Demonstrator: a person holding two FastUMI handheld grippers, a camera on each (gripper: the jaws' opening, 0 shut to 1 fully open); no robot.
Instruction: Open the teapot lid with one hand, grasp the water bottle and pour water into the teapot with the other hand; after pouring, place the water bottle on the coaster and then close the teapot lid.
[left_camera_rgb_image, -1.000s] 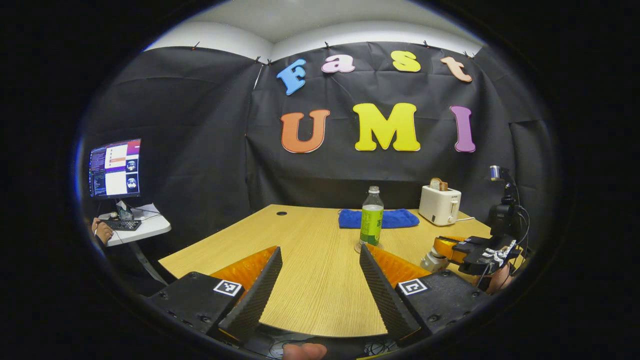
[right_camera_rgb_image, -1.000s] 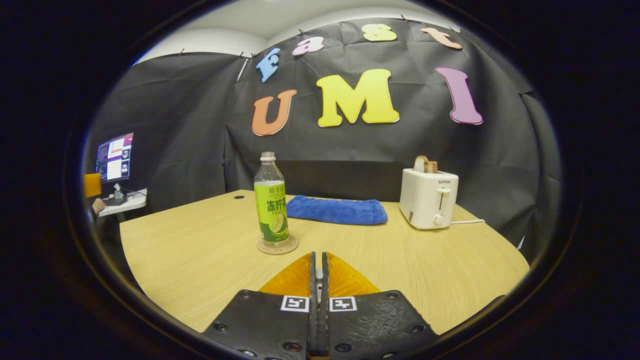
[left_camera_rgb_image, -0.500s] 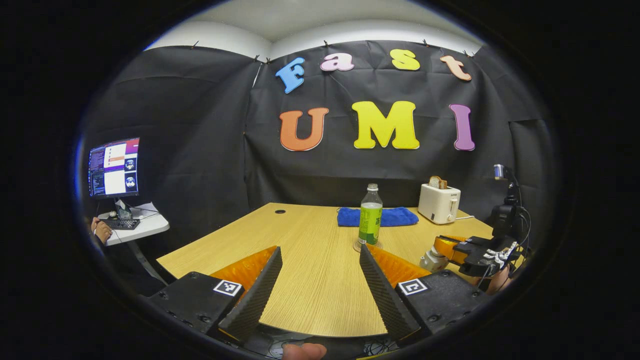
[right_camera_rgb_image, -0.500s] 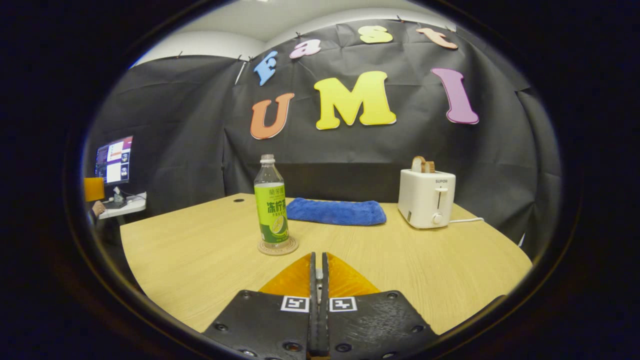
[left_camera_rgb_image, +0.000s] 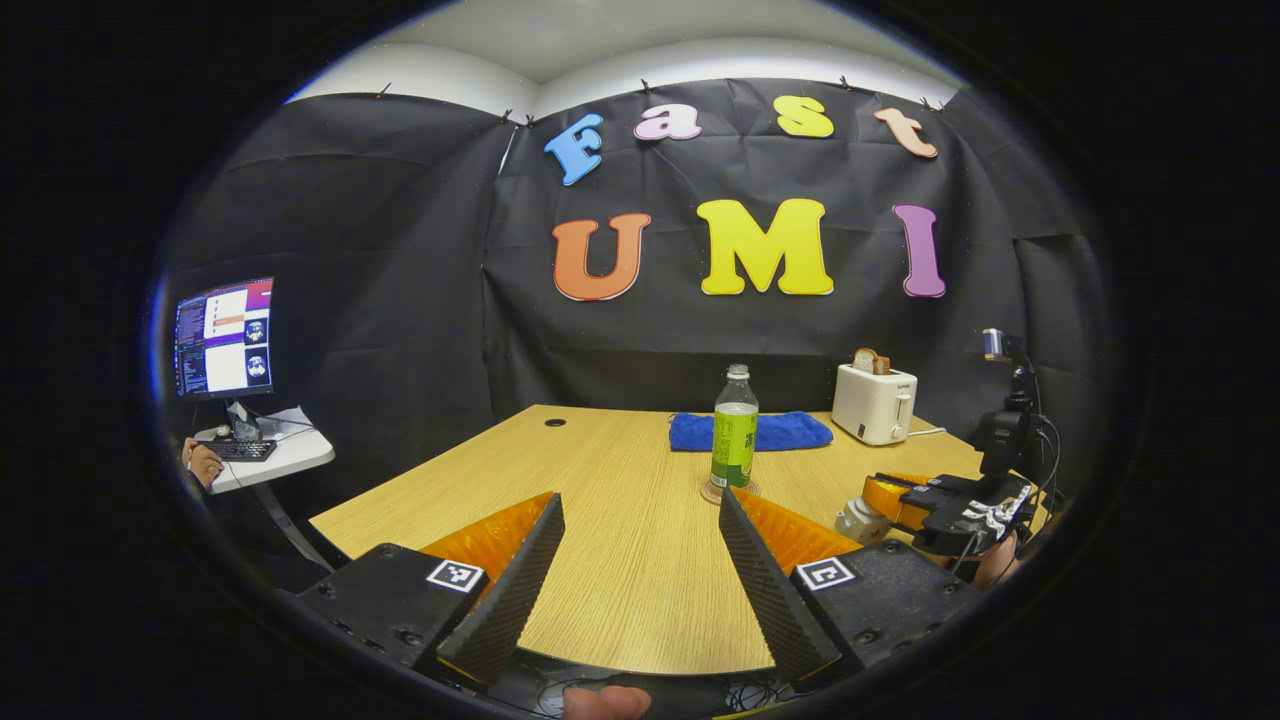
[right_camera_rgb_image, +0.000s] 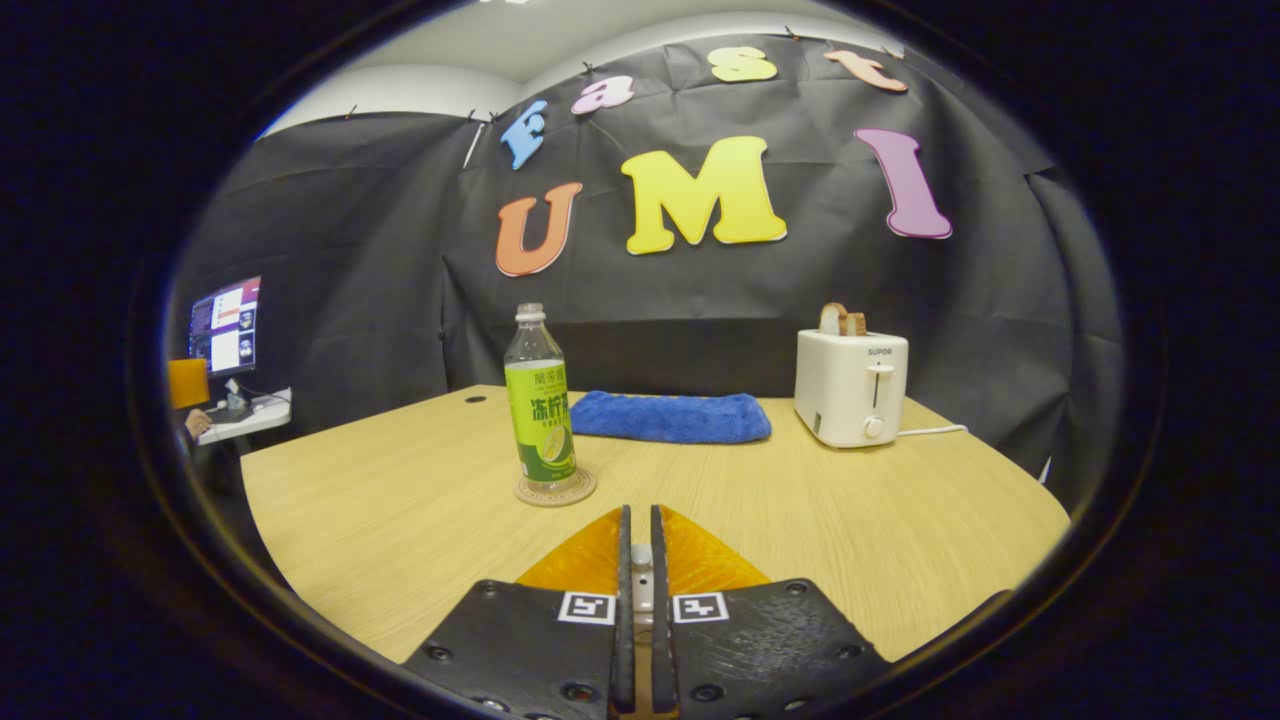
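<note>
A clear water bottle (right_camera_rgb_image: 540, 410) with a green label stands upright on a round coaster (right_camera_rgb_image: 555, 490) on the wooden table (right_camera_rgb_image: 850, 520). My right gripper (right_camera_rgb_image: 640, 510) sits just behind the coaster, its fingers nearly together on a small pale knob (right_camera_rgb_image: 641, 555), the teapot lid. In the left gripper view, the right gripper (left_camera_rgb_image: 885, 497) rests over the pale teapot (left_camera_rgb_image: 853, 520) at the table's right side. My left gripper (left_camera_rgb_image: 640, 497) is open near the front edge with nothing between its fingers, and the bottle (left_camera_rgb_image: 735, 432) stands beyond it.
A blue folded towel (right_camera_rgb_image: 670, 417) lies at the back of the table. A white toaster (right_camera_rgb_image: 852, 388) with bread in it stands at the back right. To the far left, a monitor (left_camera_rgb_image: 225, 338) sits on a side desk with a person's hand (left_camera_rgb_image: 205, 463) at a keyboard.
The gap between my right gripper's fingers has widened slightly around the knob. Both views have shifted a little. The bottle has stayed on the coaster.
</note>
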